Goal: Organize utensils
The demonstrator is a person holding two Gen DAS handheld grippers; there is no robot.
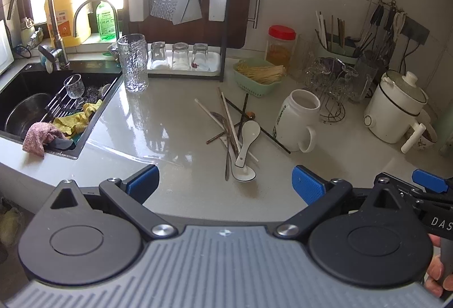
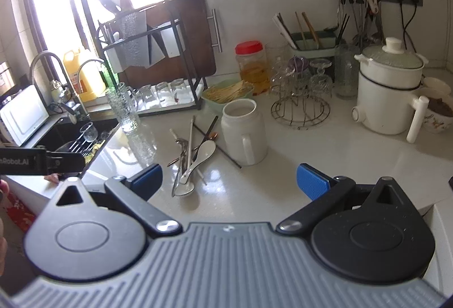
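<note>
Both grippers hang wide apart and empty over the tabletop [image 1: 175,132]: left gripper [image 1: 225,180], right gripper [image 2: 229,179]. Just ahead lies the heap of spoons and chopsticks [image 1: 236,135], beside the white jar [image 1: 297,124], probably their holder.

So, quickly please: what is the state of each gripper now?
Left gripper: open, holding nothing.
Right gripper: open, holding nothing.
</note>
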